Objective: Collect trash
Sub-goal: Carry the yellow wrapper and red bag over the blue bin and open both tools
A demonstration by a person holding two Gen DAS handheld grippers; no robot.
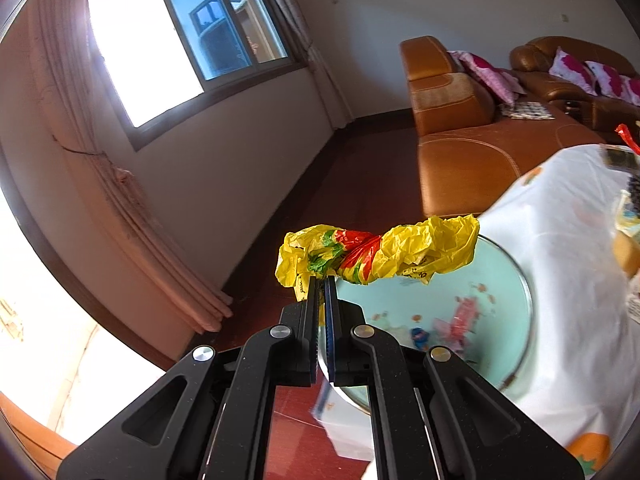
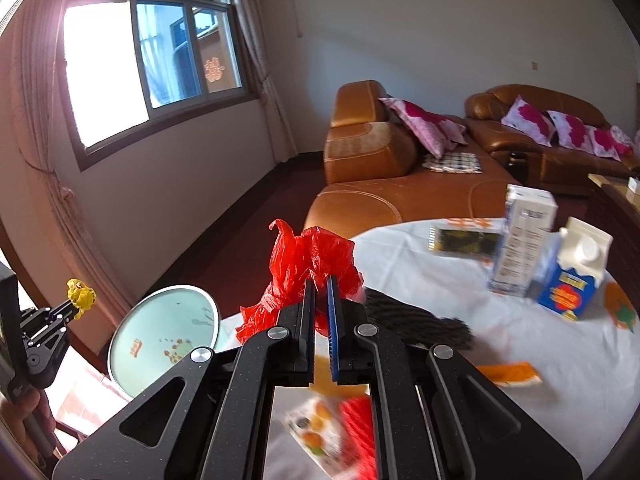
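Two grippers, each clamped on one piece of plastic trash.

The left gripper has its fingers closed on one crumpled yellow bag, held above the pale green basin. The right gripper pinches one red bag over the table. Two cartons stand at 2 o'clock, and one dark packet lies at 1 o'clock.

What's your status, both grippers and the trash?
Left gripper shut on crumpled yellow plastic bag. Right gripper shut on crumpled red plastic bag. Both bags held clear of white-clothed table. Cartons remain there. Nothing blocking.
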